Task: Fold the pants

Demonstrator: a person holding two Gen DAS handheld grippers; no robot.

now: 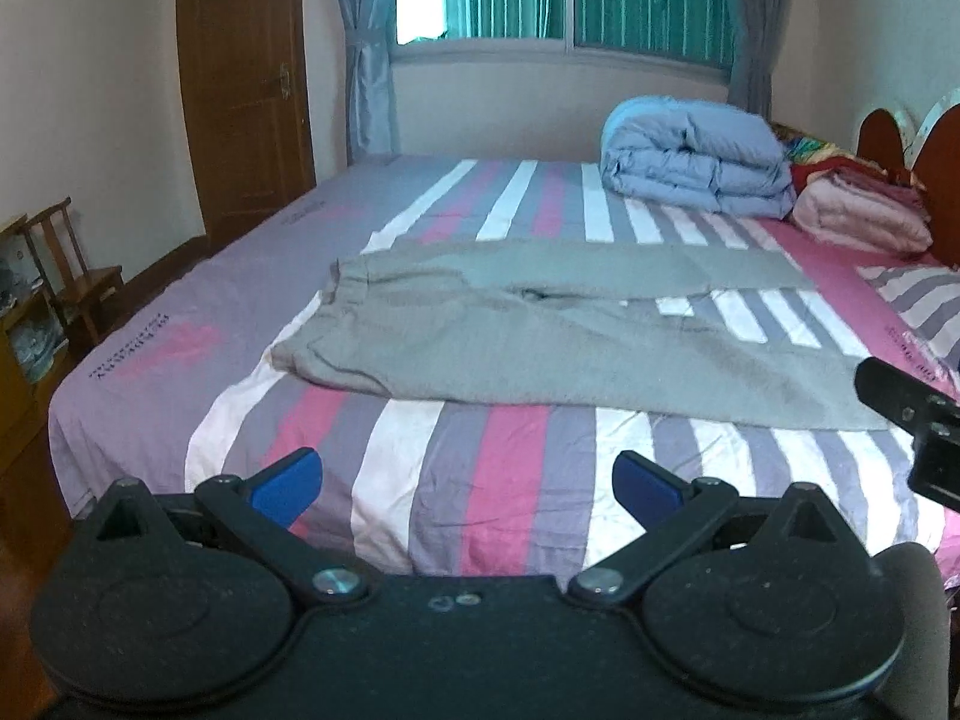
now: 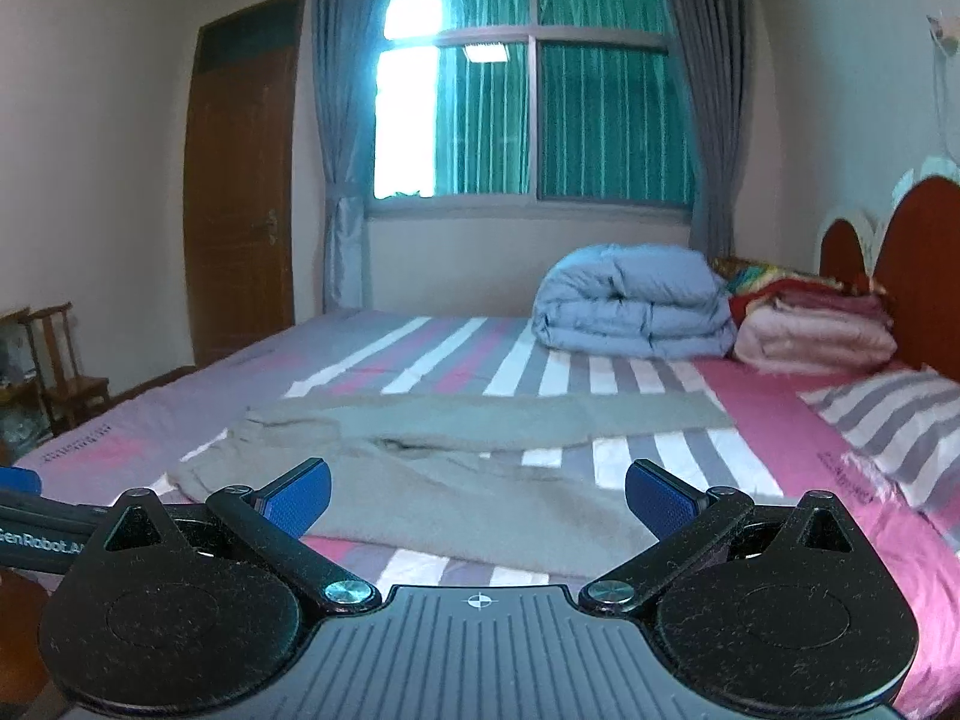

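Looking ahead, I am seeing the pants (image 1: 540,324) lying sideways, waistband left; my left gripper (image 1: 468,486) and right gripper (image 2: 477,498) are both spread wide, holding nothing, right nearer.

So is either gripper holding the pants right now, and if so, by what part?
Nothing is held. The left gripper and right gripper are both open, short of the gray pants lying spread on the bed.

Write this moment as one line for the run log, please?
stage: before first fold | pants: grey, flat on striped bed, legs apart | left gripper: open, empty | right gripper: open, empty, over near leg
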